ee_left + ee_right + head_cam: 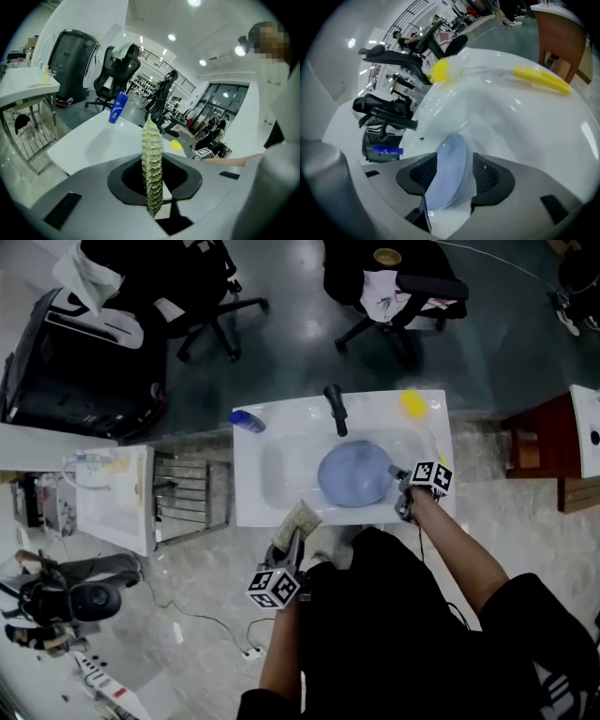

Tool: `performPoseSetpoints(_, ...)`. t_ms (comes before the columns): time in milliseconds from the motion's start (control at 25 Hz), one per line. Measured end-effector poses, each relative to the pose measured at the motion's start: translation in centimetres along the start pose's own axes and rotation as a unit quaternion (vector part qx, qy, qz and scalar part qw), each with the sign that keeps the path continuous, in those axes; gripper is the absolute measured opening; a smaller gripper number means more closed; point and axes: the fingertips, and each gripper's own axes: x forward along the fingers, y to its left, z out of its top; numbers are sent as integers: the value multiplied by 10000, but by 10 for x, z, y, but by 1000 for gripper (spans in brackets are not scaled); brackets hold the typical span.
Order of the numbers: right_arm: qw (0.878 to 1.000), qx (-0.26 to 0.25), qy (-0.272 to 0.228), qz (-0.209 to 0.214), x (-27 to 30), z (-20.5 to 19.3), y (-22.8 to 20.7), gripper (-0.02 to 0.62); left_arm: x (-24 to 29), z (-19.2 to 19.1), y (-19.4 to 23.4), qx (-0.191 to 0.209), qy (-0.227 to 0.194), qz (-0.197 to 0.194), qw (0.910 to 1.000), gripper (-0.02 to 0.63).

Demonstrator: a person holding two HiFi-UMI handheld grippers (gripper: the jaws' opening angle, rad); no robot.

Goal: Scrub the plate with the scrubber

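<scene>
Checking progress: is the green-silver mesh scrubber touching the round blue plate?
No, the scrubber in the left gripper is over the sink rim, apart from the plate.

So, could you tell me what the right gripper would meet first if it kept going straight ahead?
Most likely the blue plate: its rim sits between the right gripper's open jaws, with the white sink behind it.

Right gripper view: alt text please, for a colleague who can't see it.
The right gripper has its jaws apart, with the edge of a blue plate between them, over a white sink. A yellow brush lies on the sink's rim beyond, and a black faucet and a blue bottle show at left.
</scene>
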Motion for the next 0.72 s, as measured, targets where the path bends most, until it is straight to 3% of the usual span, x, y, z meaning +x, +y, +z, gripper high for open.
performPoseSetpoints(120, 9962, -659, -372, 441, -41, -10, 25, 209, -5, 13, -4, 179, -158, -155, 9996, 64)
performPoseSetpoints(280, 9767, -1791, -996, 635, -115, -56, 45, 196, -34, 26, -14, 621, -477, -243, 9966, 64)
performPoseSetpoints(400, 9565, -2053, -2017, 477, -193, -93, 47, 49, -71, 27, -26, 914, -658, -478, 9925, 64)
performPoseSetpoints(520, 9306, -2349, -2761, 500, -260, -138, 72, 4, -115, 21, -22, 1146, -847, -498, 9886, 64)
performPoseSetpoints(720, 9058, -3169, -2763, 524, -304, -232, 102, 0, -186, -8, -5, 1210, -951, -423, 9872, 64)
